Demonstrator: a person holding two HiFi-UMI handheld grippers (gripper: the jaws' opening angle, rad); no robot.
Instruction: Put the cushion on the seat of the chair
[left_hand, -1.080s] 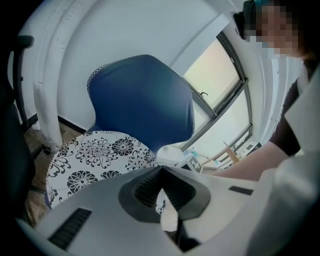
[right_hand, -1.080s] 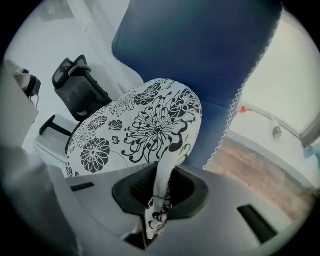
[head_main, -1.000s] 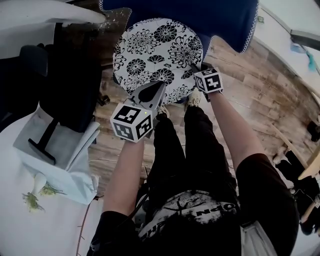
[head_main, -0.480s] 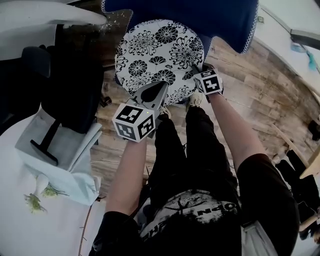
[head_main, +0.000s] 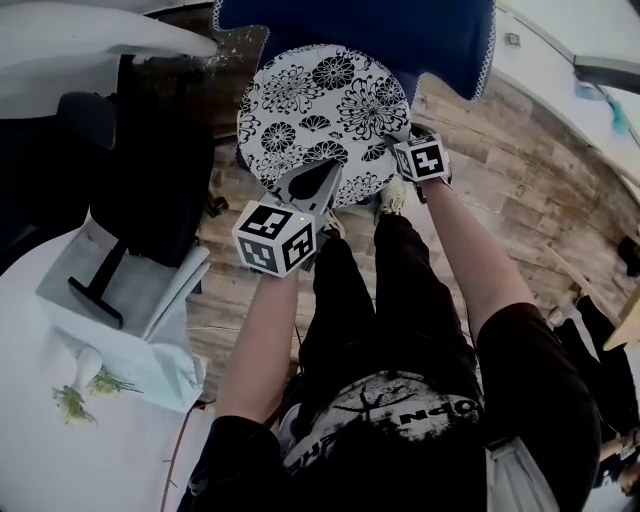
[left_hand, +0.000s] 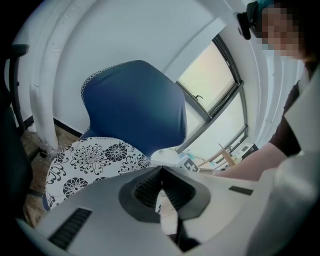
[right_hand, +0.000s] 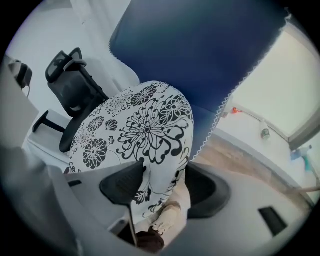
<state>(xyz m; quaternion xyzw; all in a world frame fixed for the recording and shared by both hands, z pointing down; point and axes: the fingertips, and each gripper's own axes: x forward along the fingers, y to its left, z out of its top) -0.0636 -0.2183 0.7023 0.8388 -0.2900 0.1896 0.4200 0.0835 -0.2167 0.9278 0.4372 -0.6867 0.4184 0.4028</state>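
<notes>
Grey plastic jaws of the right gripper (right_hand: 162, 182) pinch the rim of the cushion (head_main: 320, 105), the flowered cloth bunched plainly between them. The left gripper (left_hand: 161, 172) has its jaws pressed almost together, with only a thin pale strip, apparently the cushion's edge, showing in the slit. In the head view the left gripper holds the cushion at about its 6 o'clock edge and the right one at about 4 o'clock. The round black-and-white cushion lies spread over the blue seat (right_hand: 202, 132) of the chair (head_main: 380, 30), whose back rises at 12 o'clock. Whether it already rests on the seat or hangs just above it I cannot tell. A black office chair (head_main: 150, 150) stands at 9 o'clock on the wooden floor (head_main: 520, 170). The step in hand looks like the final placing. The next move probably calls for lowering the near edge until the cushion lies flat and centred, then spreading both pairs of jaws and drawing back toward 6 o'clock without dragging the cloth. Against a second ago the cushion and both grippers have crept slightly toward the chair back, with the grips unchanged.
</notes>
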